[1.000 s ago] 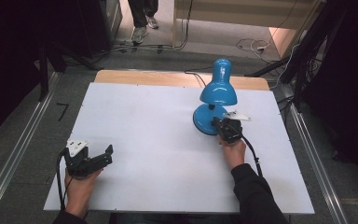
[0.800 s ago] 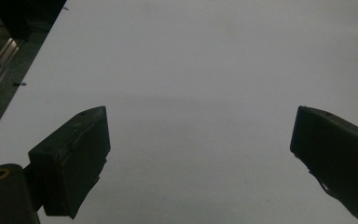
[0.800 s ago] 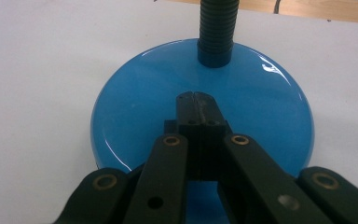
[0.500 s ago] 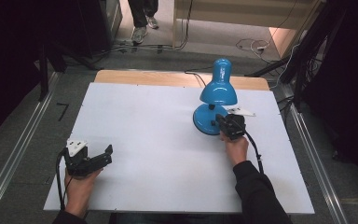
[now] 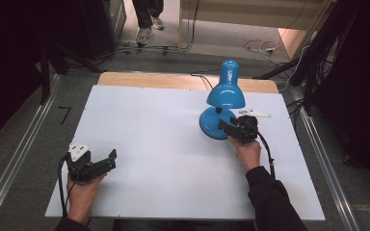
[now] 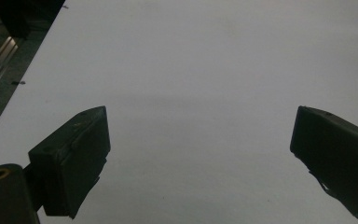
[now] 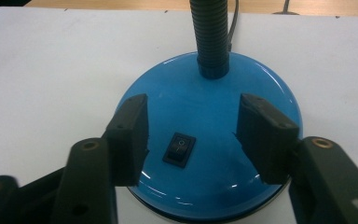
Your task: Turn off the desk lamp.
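A blue desk lamp stands on the white table, toward two o'clock from the table's middle, its shade tipped over a round blue base. A black ribbed neck rises from the base at twelve o'clock. My right gripper hovers just at the base's near edge, jaws parted about halfway and gripping nothing; in the right gripper view a small black rocker switch sits on the base between them. My left gripper rests at about eight o'clock on the table, well apart from the lamp, jaws spread wide over bare white surface and empty.
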Action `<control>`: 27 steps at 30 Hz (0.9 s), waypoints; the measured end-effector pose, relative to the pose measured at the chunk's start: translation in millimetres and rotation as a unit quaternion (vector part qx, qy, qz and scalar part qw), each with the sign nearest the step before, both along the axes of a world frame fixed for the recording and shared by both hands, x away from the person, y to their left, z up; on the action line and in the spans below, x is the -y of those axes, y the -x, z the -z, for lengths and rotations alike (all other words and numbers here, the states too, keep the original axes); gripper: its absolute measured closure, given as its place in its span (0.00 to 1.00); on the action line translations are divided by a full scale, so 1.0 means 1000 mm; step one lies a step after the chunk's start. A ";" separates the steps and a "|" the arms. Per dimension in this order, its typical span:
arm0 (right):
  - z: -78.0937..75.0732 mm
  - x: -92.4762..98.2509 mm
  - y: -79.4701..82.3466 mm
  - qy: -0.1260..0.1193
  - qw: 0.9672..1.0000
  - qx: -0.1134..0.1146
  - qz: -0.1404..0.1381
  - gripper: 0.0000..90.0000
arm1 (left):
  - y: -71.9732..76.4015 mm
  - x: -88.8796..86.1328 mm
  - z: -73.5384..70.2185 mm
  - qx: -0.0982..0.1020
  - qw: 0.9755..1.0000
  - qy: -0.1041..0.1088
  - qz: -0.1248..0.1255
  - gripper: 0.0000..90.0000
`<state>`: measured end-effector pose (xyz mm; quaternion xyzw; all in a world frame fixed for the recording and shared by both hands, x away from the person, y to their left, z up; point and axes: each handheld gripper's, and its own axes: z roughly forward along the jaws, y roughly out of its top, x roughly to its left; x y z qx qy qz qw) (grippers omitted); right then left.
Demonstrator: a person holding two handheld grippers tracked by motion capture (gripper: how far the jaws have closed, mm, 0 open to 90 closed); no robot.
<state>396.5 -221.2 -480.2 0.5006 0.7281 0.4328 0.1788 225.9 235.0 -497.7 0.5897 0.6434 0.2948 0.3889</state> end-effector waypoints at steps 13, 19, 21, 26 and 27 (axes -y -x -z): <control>-0.003 0.003 0.002 0.002 1.000 -0.003 -0.007 0.31 | 0.000 0.000 0.000 -0.001 1.000 0.001 0.000 0.06; -0.002 0.003 0.002 0.006 1.000 -0.008 -0.012 0.27 | 0.000 0.000 0.000 0.000 1.000 0.001 0.000 0.06; -0.002 0.003 0.002 0.007 1.000 -0.010 -0.014 0.27 | 0.000 0.000 0.000 -0.001 1.000 0.001 -0.001 0.06; -0.003 0.005 0.004 0.010 1.000 -0.010 -0.014 0.26 | 0.000 0.000 0.000 -0.001 1.000 0.000 -0.001 0.06; -0.003 0.006 0.004 0.011 1.000 -0.008 -0.015 0.26 | 0.000 0.000 0.000 -0.001 1.000 0.000 -0.001 0.06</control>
